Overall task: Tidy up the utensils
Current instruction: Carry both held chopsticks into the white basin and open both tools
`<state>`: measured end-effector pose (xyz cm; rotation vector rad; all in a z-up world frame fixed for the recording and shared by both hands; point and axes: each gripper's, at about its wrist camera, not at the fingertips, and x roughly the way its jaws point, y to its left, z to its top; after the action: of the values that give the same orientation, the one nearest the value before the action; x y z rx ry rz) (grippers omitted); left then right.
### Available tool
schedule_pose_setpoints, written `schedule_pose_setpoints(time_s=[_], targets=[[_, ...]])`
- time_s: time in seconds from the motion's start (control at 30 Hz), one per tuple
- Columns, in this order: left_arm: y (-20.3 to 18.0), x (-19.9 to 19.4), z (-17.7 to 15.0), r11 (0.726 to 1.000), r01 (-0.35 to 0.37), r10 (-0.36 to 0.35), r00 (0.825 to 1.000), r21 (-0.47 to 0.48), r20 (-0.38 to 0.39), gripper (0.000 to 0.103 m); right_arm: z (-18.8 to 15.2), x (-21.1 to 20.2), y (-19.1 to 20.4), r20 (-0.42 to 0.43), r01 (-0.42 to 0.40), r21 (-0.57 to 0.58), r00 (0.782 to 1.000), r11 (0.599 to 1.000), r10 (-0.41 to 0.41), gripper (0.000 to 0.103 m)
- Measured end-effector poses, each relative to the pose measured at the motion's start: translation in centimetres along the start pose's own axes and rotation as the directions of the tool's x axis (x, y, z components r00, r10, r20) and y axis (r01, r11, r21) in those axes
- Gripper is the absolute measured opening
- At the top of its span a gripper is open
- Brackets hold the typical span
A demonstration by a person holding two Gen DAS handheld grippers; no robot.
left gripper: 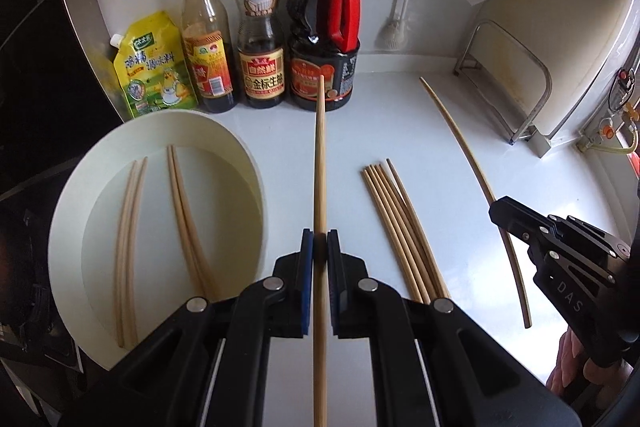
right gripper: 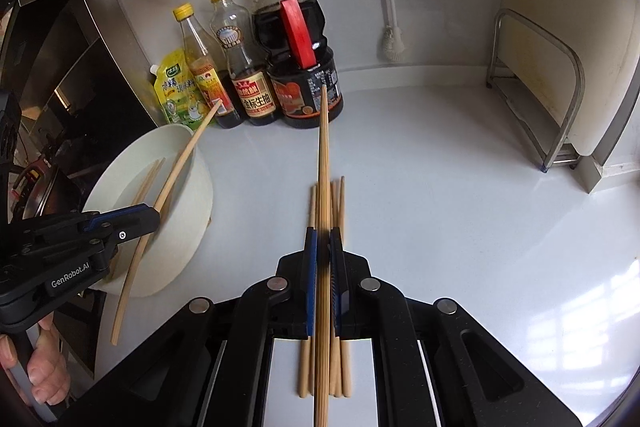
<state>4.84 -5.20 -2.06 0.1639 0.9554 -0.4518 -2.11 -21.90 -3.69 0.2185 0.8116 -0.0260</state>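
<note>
Glossy white table (left gripper: 400, 131) carries everything, backed by a white wall. Round white plastic basin (left gripper: 80, 195) sits at the table's left side, four pale wooden chopsticks (left gripper: 180, 211) lying inside it in two pairs. Behind the basin, against the wall: large dark soy sauce jug with red handle and cap (left gripper: 326, 39), two yellow-capped glass bottles (left gripper: 260, 27), and a yellow seasoning pouch (left gripper: 154, 67). Metal rack (left gripper: 504, 83) stands at the right, leaning on a cream appliance. Loose bundle of wooden chopsticks (left gripper: 400, 227) lies flat on the table, between the two tools. Left tool (left gripper: 320, 239) closed tight on a single wooden chopstick (left gripper: 319, 155), held clear of the table and pointing toward the soy jug. Right tool (right gripper: 323, 239) likewise clamped on one chopstick (right gripper: 323, 155), lifted above the bundle. A person's fingers (right gripper: 44, 367) grip the left tool's handle.
</note>
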Motion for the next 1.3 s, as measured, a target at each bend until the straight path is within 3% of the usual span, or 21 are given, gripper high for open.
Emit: schedule_pose_setpoints(time_s=[0.37,0.6,0.8,1.13,1.3], targets=[[9.2,-2.3,0.4,0.997,-0.052,0.055,0.997,-0.063,0.056,0.008,2.6,3.0,9.2,0.005,-0.089,-0.08,0.996,0.993,0.09,0.006],[15.6,-1.1,-0.6,0.986,-0.106,0.109,0.994,-0.125,0.019,0.008,3.3,7.4,16.0,-0.074,-0.168,-0.147,0.985,0.975,0.159,0.006],[19.0,1.5,-1.0,0.981,-0.111,0.107,0.994,-0.162,-0.033,0.008,3.9,12.1,20.0,-0.167,-0.216,-0.139,0.967,0.966,0.192,0.006],[20.8,5.5,-0.9,0.979,-0.109,0.093,0.991,-0.174,-0.098,0.008,3.2,16.6,20.7,-0.273,-0.183,-0.115,0.951,0.976,0.146,0.006],[21.2,5.3,-1.0,0.974,-0.114,0.098,0.991,-0.194,-0.088,0.029,3.2,16.8,20.1,-0.276,-0.175,-0.1,0.951,0.979,0.142,0.007]])
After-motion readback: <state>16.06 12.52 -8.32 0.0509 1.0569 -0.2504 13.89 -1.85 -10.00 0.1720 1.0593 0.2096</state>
